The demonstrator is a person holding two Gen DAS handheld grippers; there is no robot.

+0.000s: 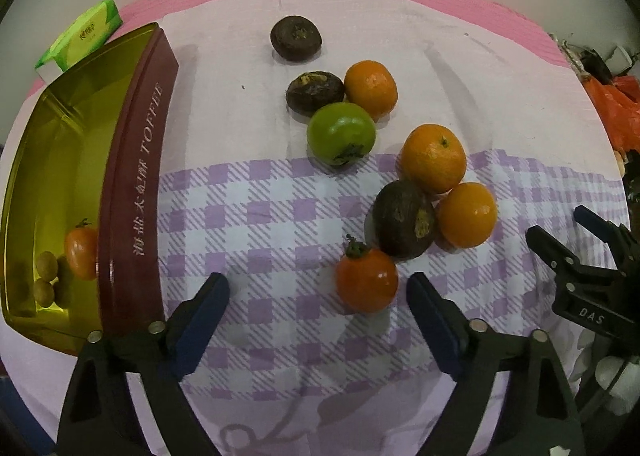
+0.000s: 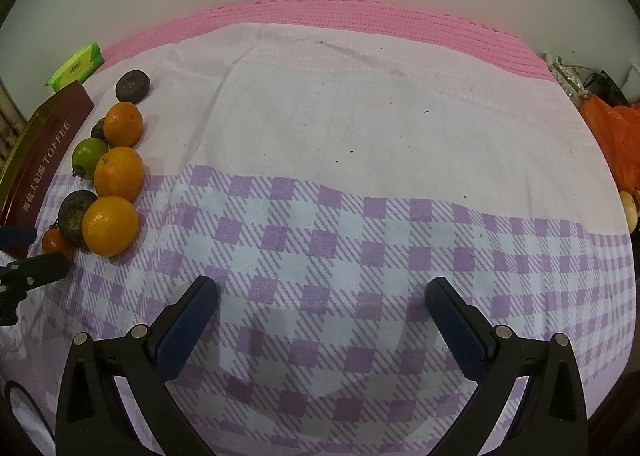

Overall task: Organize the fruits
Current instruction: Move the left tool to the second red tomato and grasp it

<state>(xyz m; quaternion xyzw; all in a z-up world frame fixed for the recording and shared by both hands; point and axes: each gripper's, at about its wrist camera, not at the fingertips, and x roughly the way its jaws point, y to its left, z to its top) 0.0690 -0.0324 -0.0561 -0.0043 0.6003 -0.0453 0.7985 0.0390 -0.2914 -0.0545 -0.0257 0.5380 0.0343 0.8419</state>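
The toffee tin [image 1: 136,191] is the landmark: its dark red side wall carries pale lettering, some Chinese characters followed by the word "TOFFEE". The right gripper [image 1: 588,232], seen at the edge of the left wrist view, bears the letters "DAS" on its black body. A green packet [image 1: 80,35] behind the tin has print too small to read.

Only the left wrist view looks into the tin's gold interior, where an orange-red tomato-like fruit [image 1: 81,254] and a few small tan round fruits [image 1: 46,278] lie against the near end. The right wrist view shows just the tin's outer wall [image 2: 44,159] and an open stretch of purple checked cloth [image 2: 360,256] far to the side of it.

Beside the tin, on the cloth, lies the loose cluster: three oranges [image 1: 434,157], three dark brown fruits [image 1: 404,223], a green fruit [image 1: 341,133] and a red-orange fruit [image 1: 366,280] with a green stalk.

The left gripper [image 1: 318,296] has its jaws spread wide, with nothing gripped. That red-orange fruit sits on the cloth between its blue-padded fingers [image 1: 430,312], nearer this one, and touches neither.

The right gripper's [image 2: 322,298] jaws gape fully over bare cloth, well away from the tin and fruit.
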